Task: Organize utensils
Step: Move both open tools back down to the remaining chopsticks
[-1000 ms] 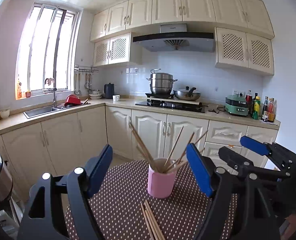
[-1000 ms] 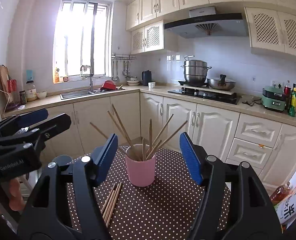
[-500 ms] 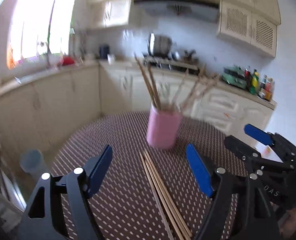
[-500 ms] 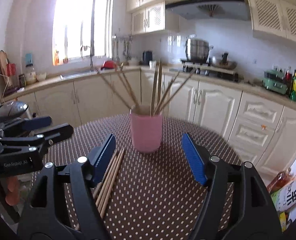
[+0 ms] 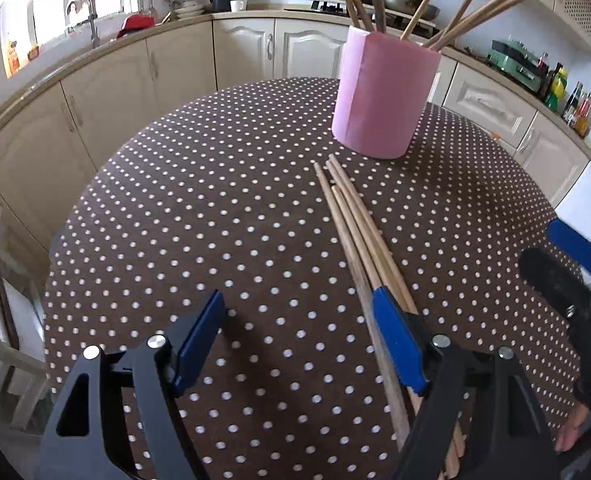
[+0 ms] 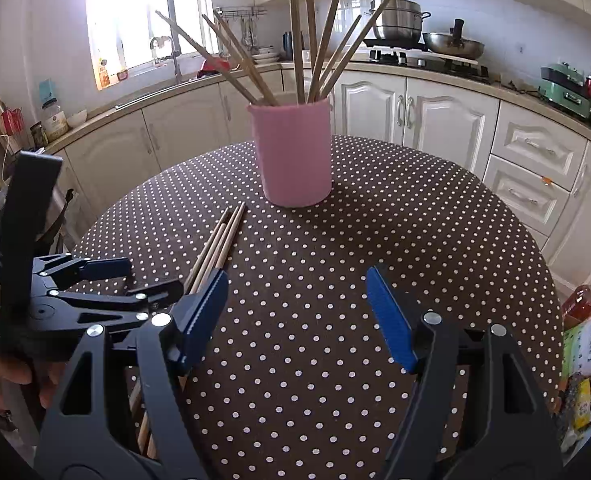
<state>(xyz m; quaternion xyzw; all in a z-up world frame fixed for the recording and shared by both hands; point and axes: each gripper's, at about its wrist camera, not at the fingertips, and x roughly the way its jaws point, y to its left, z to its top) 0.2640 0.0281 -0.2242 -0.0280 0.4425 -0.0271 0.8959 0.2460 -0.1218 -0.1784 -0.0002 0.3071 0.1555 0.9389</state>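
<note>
A pink cup (image 5: 383,92) (image 6: 293,152) holding several upright wooden chopsticks stands on the round brown polka-dot table (image 5: 215,220) (image 6: 375,240). Several loose chopsticks (image 5: 355,224) (image 6: 219,240) lie flat in a bundle in front of the cup. My left gripper (image 5: 299,340) is open and low over the table; its right finger sits over the near end of the bundle. It also shows in the right wrist view (image 6: 123,280). My right gripper (image 6: 295,312) is open and empty, to the right of the bundle; it shows in the left wrist view (image 5: 571,248).
Cream kitchen cabinets and a counter with a sink (image 6: 167,80), a stove with pots (image 6: 423,40) and bottles (image 5: 575,100) ring the table. Packages and a bottle (image 6: 587,328) lie beyond the table's right edge.
Both grippers have dropped and tilted down toward the table. The left one has closed in on the loose chopsticks, its right finger now over the bundle's near end.
</note>
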